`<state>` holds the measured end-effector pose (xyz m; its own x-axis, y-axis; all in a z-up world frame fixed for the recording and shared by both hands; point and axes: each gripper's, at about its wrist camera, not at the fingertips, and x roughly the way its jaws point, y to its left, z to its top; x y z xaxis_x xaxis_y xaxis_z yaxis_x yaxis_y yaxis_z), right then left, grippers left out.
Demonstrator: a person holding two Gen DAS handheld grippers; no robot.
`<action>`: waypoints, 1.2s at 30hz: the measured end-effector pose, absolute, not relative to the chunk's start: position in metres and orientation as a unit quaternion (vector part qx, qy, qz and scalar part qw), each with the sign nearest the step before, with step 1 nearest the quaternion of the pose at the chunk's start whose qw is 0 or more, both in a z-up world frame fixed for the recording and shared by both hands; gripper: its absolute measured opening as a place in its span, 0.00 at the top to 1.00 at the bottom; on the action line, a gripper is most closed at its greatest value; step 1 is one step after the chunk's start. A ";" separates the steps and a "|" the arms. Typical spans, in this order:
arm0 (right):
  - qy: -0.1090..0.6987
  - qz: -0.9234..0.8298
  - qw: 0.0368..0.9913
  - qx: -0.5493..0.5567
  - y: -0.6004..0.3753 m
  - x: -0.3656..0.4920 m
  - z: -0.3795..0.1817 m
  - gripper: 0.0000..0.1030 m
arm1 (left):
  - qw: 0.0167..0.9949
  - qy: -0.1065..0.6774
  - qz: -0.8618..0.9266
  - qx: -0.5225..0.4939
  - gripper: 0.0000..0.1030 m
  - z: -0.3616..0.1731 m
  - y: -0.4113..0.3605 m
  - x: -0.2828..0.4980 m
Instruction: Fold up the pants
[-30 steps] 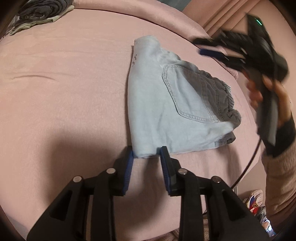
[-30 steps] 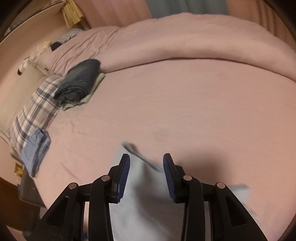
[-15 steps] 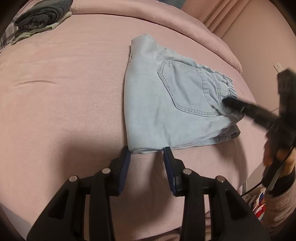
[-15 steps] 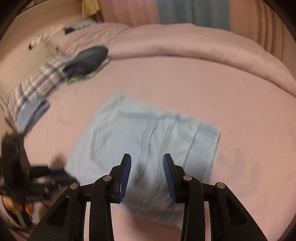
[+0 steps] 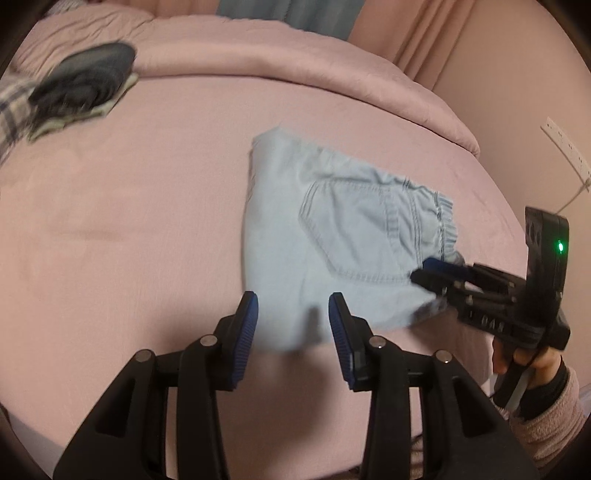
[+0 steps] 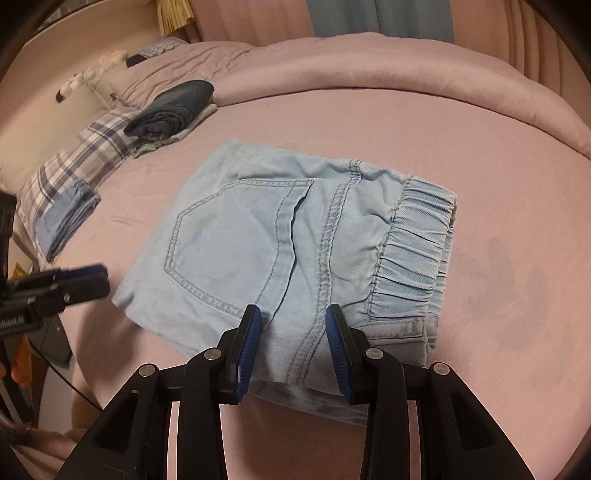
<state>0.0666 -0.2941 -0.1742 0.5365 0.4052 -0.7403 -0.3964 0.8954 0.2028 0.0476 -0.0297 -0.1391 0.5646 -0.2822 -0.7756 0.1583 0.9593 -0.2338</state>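
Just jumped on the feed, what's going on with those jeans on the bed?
A person with two handheld grippers is folding light blue jeans on a pink bed. The jeans lie folded into a compact stack, back pocket up. Both grippers are open: the left gripper sits at the near folded edge, and the right gripper is over the edge by the elastic waistband. Neither grips anything.

1. A bed under a pink sheet fills the room, its pink duvet rolled along the far edge.
2. Pink curtains hang beside a blue-grey curtain.
3. A plaid pillow lies left.
4. A white power strip is on the pink wall.
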 end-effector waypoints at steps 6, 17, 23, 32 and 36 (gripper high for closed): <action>0.410 0.236 0.881 0.022 -0.308 0.055 -0.179 0.64 | 0.888 0.438 -0.138 -0.017 0.62 -0.137 -0.061 0.089; 0.410 0.238 0.880 0.037 -0.323 0.049 -0.179 0.64 | 0.860 0.493 -0.116 0.059 0.56 -0.175 -0.087 0.144; 0.394 0.233 0.887 0.051 -0.333 0.045 -0.152 0.64 | 0.860 0.493 -0.123 0.052 0.56 -0.176 -0.081 0.145; 0.399 0.193 0.896 0.029 -0.341 0.047 -0.159 0.63 | 0.860 0.491 -0.123 0.058 0.56 -0.178 -0.088 0.143; 0.390 0.188 0.902 -0.009 -0.333 0.041 -0.164 0.58 | 0.862 0.489 -0.120 0.057 0.56 -0.176 -0.088 0.141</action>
<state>0.0405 -0.3333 -0.1641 0.6261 0.3310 -0.7060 -0.3454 0.9295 0.1294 0.1409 -0.0882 -0.1764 0.4939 -0.1517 -0.8562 0.2627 0.9647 -0.0194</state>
